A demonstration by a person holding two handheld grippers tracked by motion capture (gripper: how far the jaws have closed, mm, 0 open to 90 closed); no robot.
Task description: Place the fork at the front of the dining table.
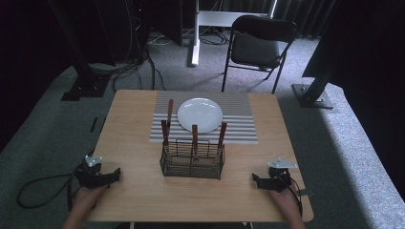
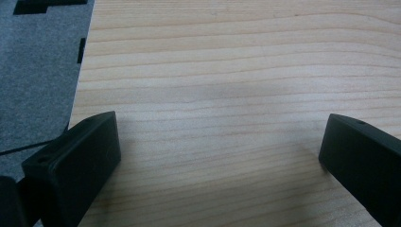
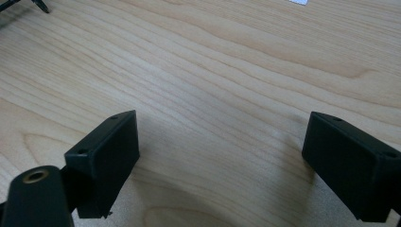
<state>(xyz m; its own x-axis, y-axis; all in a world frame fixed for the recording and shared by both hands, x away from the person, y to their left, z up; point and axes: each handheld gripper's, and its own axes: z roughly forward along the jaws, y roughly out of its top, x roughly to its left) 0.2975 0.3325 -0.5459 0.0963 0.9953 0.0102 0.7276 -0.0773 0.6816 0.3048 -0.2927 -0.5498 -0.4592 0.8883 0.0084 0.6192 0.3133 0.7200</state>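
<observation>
**Clerk:** Basket, one, dark wire, at table centre, a little toward the near edge. Contents?

**Checker:** Three wooden-handled utensils standing upright: one handle at the basket's 10 o'clock corner, one at 12, one at 2. Working ends are hidden inside the wire, so type cannot be told.

**Clerk:** Next out?

**Checker:** Plate, one, white, round, at 12 o'clock from the basket, lying on a striped mat. The basket's far side sits just at the mat's near edge. A fourth wooden-handled piece lies on the mat at the plate's 9 o'clock, just beside it.

**Clerk:** Table?

**Checker:** Table, one, light wood, bare grain in both gripper views.

**Clerk:** Grippers?

**Checker:** Left gripper, at the basket's 8 o'clock near the table's near-left corner, held in a hand; jaws wide apart, nothing between them but wood. Right gripper, at 4 o'clock near the near-right corner, hand behind it; jaws likewise spread, nothing held. Both well apart from the basket.

**Clerk:** Surroundings?

**Checker:** Chair, one, black, folding, on grey carpet beyond the table at 1 o'clock.
</observation>
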